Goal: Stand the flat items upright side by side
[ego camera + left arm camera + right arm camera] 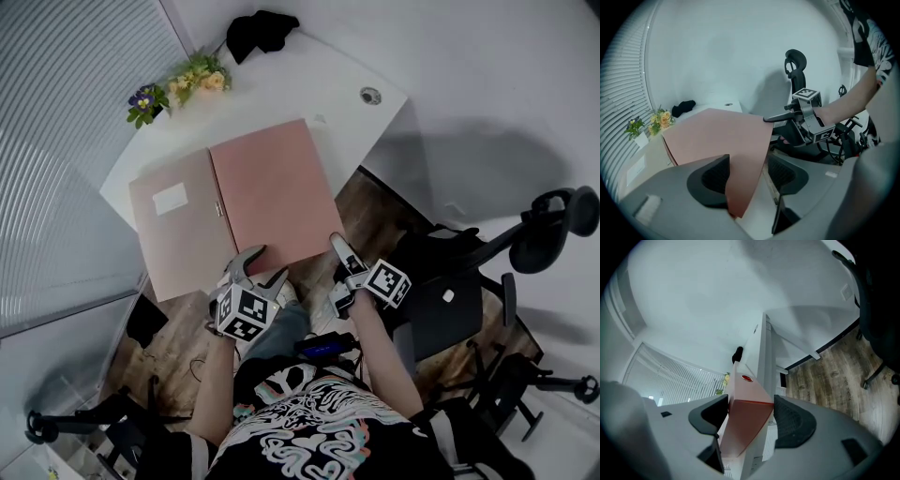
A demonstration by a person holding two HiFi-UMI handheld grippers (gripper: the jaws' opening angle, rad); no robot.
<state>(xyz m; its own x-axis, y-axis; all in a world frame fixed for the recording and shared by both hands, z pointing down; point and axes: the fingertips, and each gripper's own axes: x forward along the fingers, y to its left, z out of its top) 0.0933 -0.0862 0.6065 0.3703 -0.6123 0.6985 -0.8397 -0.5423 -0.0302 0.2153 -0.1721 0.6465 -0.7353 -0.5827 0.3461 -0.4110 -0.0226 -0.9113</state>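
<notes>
Pink card nearest the person: the right folder (pixel 267 192) overhangs the near edge of the white table (pixel 366 122), and both grippers are at that overhang.

Left gripper (pixel 261 272) — jaws apart. The folder's near edge passes between them, lying close by one pad with a clear gap to the other. Not pinched.

Right gripper (pixel 339 258), at the folder's near right corner — jaws wide apart with the corner between them. No pinch visible.

Beyond the grippers, the right folder lies flat on the table. Its long edge meets the left folder (pixel 173 230), perhaps slightly over it. The left folder is also flat, white label (pixel 170 199) up.

Far end of the table: flowers (pixel 192 80) and a black object (pixel 258 33), well apart from the folders.

Status (my judgement): very start of the first lift, nothing upright yet. Remaining:
- close on the right folder and tip it onto an edge
- do the same with the left folder
- stand the two side by side
</notes>
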